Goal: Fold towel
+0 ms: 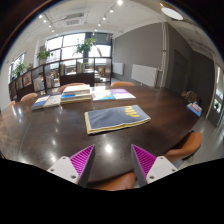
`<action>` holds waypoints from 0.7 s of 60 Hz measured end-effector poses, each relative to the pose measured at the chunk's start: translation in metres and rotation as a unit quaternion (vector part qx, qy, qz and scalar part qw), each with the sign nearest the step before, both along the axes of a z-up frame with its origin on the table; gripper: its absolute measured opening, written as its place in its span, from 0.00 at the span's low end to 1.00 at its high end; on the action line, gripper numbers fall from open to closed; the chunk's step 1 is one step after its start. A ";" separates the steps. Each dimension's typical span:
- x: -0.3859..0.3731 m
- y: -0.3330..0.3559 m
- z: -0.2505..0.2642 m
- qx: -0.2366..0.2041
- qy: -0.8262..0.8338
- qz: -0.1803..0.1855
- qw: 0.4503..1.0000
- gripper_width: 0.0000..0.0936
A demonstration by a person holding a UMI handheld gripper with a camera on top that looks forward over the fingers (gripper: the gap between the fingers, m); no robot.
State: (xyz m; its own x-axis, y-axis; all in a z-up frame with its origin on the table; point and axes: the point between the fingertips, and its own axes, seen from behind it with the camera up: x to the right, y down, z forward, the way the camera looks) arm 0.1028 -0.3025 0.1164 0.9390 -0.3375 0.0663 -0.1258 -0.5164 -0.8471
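Tongs (112, 160) hover wide open above the near edge of the table (50, 135), purple pads (83, 158) facing inward, gripping nothing. Beyond the fingers, this long dark table carries a folded towel (116, 117), grey with a yellow band, just ahead. Farther back lie more folded towels (62, 99). Orange chairs (184, 147) flank the near edge.

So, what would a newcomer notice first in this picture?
First the folded towel, lying flat on the dark table just beyond the fingers. Then the gripper itself: its pink-padded fingers stand open and hold nothing. Farther back more towels lie in a row, before large bright windows.
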 end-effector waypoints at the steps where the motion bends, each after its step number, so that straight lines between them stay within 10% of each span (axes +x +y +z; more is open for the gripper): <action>1: -0.002 0.003 -0.003 -0.004 0.002 0.006 1.000 0.76; 42: -0.030 0.288 -0.120 -0.088 -0.011 0.163 0.983 0.65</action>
State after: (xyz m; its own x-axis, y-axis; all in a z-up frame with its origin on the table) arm 0.0729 -0.0141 -0.0033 0.9930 0.0004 0.1179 0.0883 -0.6644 -0.7421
